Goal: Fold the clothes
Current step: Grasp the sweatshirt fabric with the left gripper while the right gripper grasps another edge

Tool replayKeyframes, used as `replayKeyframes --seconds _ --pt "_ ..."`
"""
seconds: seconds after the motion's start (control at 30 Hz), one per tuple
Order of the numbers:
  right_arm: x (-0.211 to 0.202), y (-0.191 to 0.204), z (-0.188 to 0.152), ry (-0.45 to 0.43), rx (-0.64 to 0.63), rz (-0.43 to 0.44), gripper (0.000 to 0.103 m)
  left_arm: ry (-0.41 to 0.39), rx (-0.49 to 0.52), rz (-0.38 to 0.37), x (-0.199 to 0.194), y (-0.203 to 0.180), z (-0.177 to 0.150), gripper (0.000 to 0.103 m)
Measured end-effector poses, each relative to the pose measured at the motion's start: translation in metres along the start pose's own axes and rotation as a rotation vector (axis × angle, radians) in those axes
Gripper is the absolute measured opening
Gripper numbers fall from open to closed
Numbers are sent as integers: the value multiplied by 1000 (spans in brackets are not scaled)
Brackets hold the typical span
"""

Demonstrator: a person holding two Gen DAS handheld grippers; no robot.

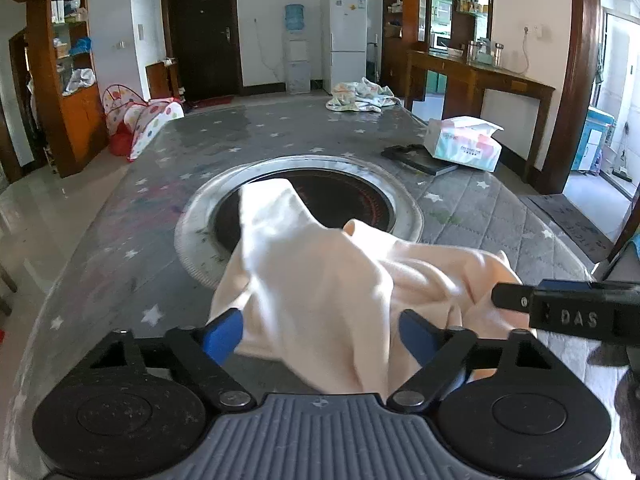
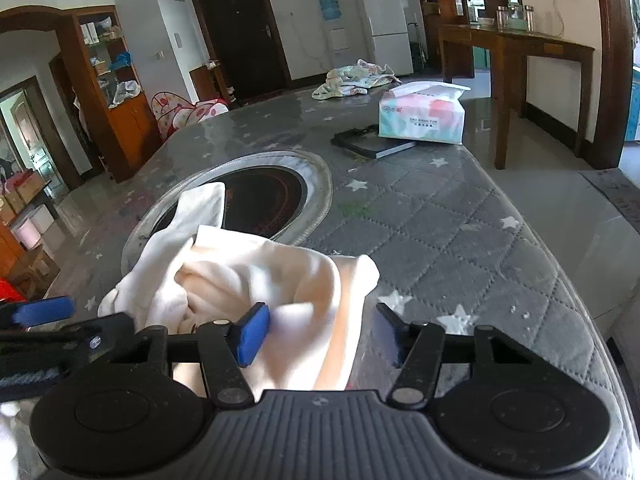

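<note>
Where left view shows my left gripper (image 1: 320, 332) jaws apart astride cloth (image 1: 320, 272), only right view shows right gripper (image 2: 320, 332) likewise unclamped, star beside.

The raised letters "DAS" are showing on the side of a black gripper (image 1: 576, 312) reaching in from the right edge of the left wrist view. A tissue pack (image 2: 422, 114) is lying on the table with a line of dark print along its lower front; the letters are too small to read with certainty, and a round logo above them is also unclear. Stickers on the white fridge (image 1: 344, 38) are too blurred to read.
</note>
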State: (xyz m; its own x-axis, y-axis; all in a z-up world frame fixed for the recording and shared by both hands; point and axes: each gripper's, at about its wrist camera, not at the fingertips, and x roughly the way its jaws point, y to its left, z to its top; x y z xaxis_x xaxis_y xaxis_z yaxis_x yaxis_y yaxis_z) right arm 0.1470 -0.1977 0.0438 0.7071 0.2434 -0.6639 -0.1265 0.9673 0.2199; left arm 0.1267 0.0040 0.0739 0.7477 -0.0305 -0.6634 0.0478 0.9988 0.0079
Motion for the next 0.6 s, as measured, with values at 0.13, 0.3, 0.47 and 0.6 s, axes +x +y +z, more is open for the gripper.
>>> replayKeyframes --seconds 0.13,0.3,0.47,0.6 --pt "7 1 4 12 -16 5 52 14 -3 -44 18 -5 9 82" --pt "14 0 5 31 -26 9 48 21 15 -65 34 -13 15 68" --pt "15 -2 5 37 -34 24 39 54 -13 -88 45 -8 13 19" --pt "14 -2 4 34 -38 36 31 40 -33 -94 41 -2 10 9"
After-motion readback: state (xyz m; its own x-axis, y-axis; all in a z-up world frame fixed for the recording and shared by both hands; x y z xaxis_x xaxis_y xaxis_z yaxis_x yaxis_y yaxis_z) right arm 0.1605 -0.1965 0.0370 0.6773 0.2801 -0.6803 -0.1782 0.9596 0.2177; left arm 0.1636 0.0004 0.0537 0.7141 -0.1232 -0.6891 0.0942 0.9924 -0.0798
